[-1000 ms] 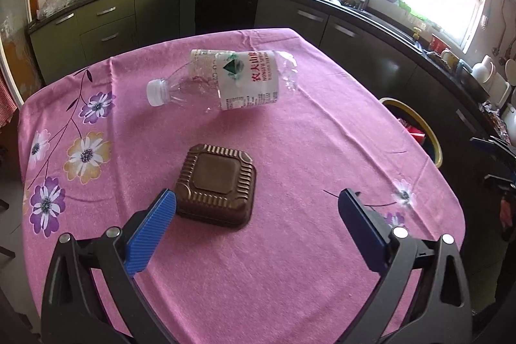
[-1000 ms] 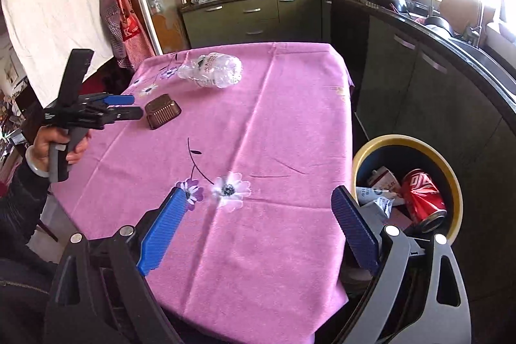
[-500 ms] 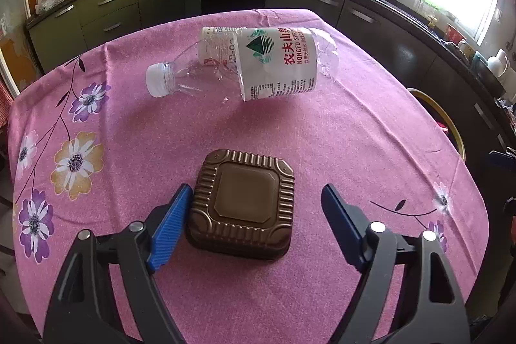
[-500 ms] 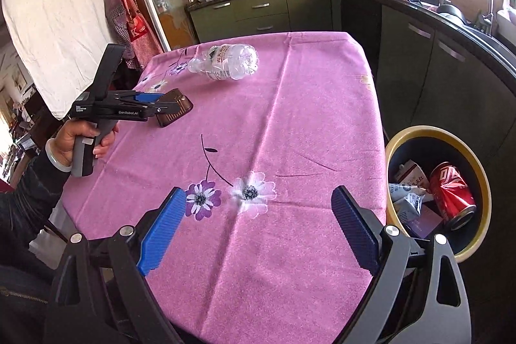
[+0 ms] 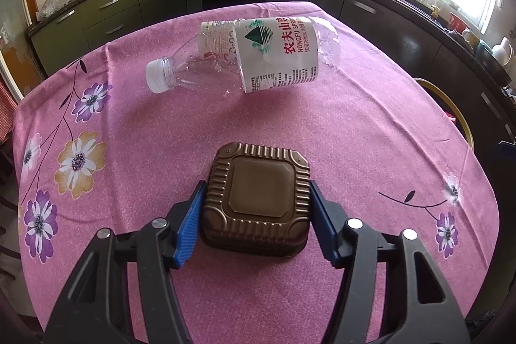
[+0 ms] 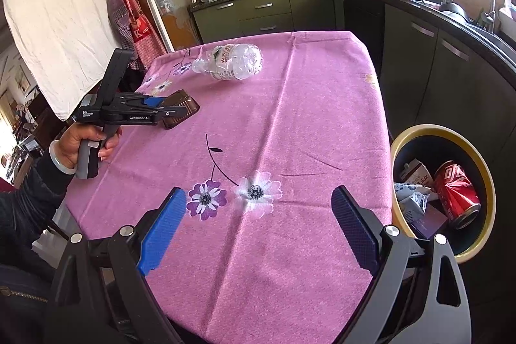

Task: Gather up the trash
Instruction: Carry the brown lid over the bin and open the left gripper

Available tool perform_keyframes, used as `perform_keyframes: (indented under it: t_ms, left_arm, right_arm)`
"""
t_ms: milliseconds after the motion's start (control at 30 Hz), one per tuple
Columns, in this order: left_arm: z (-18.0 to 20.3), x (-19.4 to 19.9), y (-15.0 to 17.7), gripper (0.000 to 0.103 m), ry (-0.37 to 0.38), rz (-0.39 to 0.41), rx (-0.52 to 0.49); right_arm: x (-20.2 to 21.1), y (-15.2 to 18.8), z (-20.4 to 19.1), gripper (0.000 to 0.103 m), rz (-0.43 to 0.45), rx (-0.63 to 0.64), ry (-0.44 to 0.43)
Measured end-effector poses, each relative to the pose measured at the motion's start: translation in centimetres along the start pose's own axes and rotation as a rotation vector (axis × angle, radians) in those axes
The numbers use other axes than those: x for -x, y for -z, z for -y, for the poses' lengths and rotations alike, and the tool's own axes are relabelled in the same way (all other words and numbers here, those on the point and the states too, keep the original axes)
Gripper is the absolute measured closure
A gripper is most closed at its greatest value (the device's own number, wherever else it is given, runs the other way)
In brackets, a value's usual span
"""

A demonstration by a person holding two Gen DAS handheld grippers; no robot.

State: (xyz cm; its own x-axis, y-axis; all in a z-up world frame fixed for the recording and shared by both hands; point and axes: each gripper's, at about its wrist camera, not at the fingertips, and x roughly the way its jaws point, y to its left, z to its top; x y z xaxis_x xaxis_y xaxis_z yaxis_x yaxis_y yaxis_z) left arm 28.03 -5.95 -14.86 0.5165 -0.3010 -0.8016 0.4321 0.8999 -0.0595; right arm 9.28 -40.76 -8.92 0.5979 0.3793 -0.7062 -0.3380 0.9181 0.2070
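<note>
A brown ribbed plastic tray (image 5: 258, 199) lies upside down on the pink flowered tablecloth (image 5: 354, 134). My left gripper (image 5: 256, 182) straddles it; the jaws are closing and both blue pads (image 5: 190, 224) touch its sides. In the right wrist view a hand holds that gripper (image 6: 161, 108) at the tray (image 6: 183, 105), near the table's left edge. A crushed clear water bottle (image 5: 258, 57) lies on its side beyond the tray, cap to the left. My right gripper (image 6: 258, 195) hovers open over the near edge of the cloth with nothing between its pads.
A yellow-rimmed bin (image 6: 483, 176) stands on the floor right of the table, holding a red can (image 6: 454, 192) and cartons. Dark kitchen cabinets (image 6: 435, 60) and a counter with pans run behind and along the right. A sleeve (image 6: 29, 199) shows at the left.
My left gripper came down and forward over the brown tray and its jaws narrowed from wide open until the pads reached the tray's sides. The right gripper sank slightly, still open.
</note>
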Motion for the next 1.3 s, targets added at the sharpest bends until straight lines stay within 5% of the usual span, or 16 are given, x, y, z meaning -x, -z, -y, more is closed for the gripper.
perform_keyframes:
  t_ms: [333, 600, 900, 1133, 1300]
  left_arm:
    - [3.6, 4.5, -1.1, 0.045, 0.034, 0.069, -0.080]
    - [12.5, 5.5, -4.4, 0.045, 0.205, 0.092, -0.222]
    - [26.1, -0.6, -10.0, 0.045, 0.420, 0.037, -0.351]
    - [33.7, -8.1, -12.9, 0.044, 0.452, -0.037, -0.365]
    - [34.7, -10.4, -13.2, 0.034, 0.449, -0.062, -0.319]
  right_arm:
    - [1.9, 0.1, 0.9, 0.013, 0.043, -0.023, 0.033]
    - [7.2, 2.3, 5.6, 0.013, 0.107, -0.133, 0.199]
    - [10.4, 5.3, 9.8, 0.013, 0.136, -0.240, 0.263]
    - [11.2, 6.4, 10.8, 0.013, 0.145, -0.270, 0.278]
    - [11.7, 6.7, 10.4, 0.012, 0.140, -0.273, 0.306]
